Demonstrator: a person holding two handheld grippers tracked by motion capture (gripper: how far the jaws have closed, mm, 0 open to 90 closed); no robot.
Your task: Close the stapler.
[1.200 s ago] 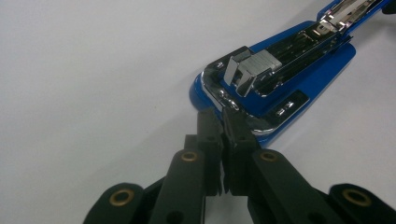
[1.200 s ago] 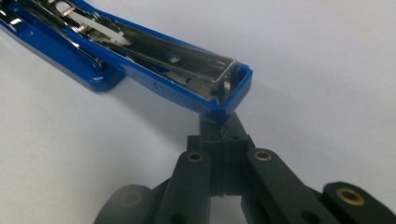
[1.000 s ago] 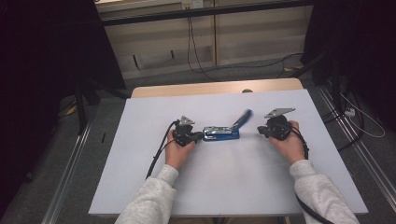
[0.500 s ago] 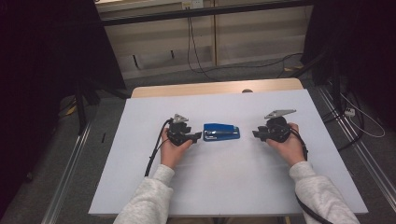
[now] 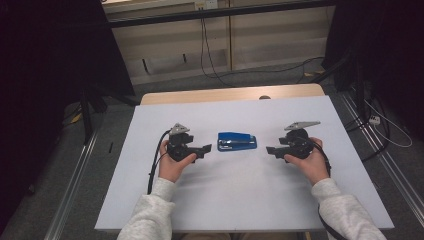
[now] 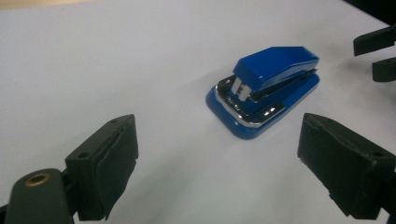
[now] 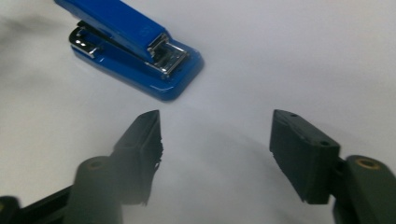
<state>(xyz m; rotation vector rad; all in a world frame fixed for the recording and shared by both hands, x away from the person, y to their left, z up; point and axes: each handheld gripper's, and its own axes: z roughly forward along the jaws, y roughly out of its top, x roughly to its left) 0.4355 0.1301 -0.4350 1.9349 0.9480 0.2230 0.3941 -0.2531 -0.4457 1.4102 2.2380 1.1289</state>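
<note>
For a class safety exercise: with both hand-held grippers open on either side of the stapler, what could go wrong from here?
1. The blue stapler lies loose on the smooth white table, so a one-sided push might slide it.
2. The left hand-held gripper and right hand-held gripper face each other, so closing in together could make them collide.

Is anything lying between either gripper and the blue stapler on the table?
Nothing visible. The stapler lies alone on bare white table between the left gripper and right gripper, both with jaws open and pointing at it.
</note>
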